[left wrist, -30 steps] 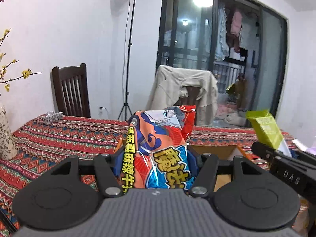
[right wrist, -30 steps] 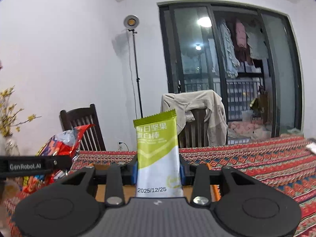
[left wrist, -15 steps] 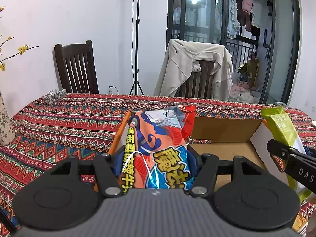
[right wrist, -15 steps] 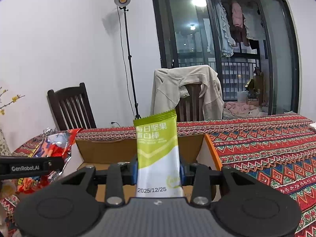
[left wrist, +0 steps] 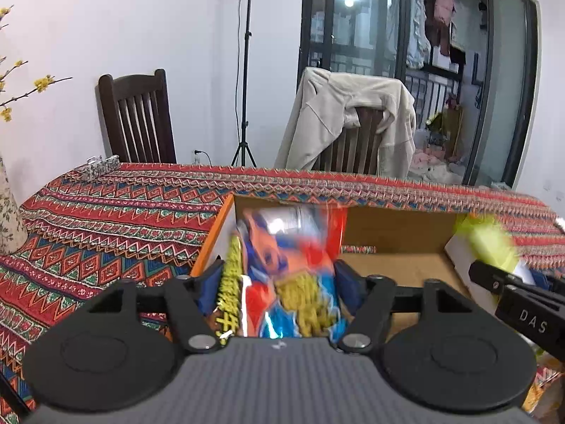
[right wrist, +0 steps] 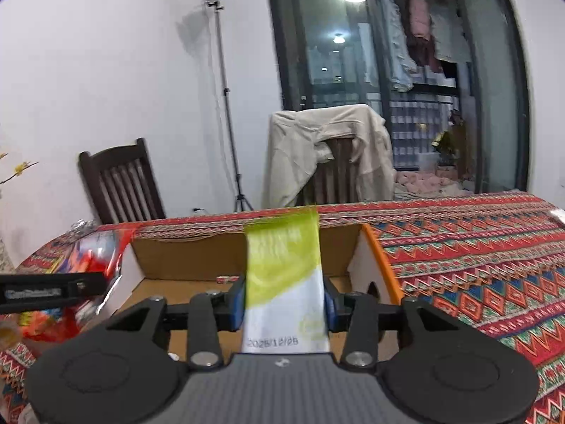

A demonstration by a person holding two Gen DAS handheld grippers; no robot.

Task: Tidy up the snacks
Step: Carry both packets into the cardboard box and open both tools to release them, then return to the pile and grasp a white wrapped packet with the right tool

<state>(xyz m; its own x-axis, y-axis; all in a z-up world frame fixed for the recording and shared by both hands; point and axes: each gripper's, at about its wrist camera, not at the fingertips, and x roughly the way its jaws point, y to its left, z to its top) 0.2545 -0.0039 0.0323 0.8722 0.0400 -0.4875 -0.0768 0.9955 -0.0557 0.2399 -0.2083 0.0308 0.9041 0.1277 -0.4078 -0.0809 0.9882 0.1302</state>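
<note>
The desk [left wrist: 106, 219] is covered edge to edge by a woven cloth [right wrist: 476, 254] in red, blue and green zigzag bands. An open cardboard box [left wrist: 395, 226] with an orange outer side sits on the cloth toward the middle, its brown floor showing. In the left wrist view, a small silvery packet [left wrist: 100, 166] lies on the cloth at about ten o'clock from the box, near the far edge, and the base of a flower-patterned vase [left wrist: 9, 219] stands at nine o'clock, well apart from the box. In the right wrist view a pale flat object [right wrist: 558, 214] rests at the desk's far right edge, about two o'clock from the box.
</note>
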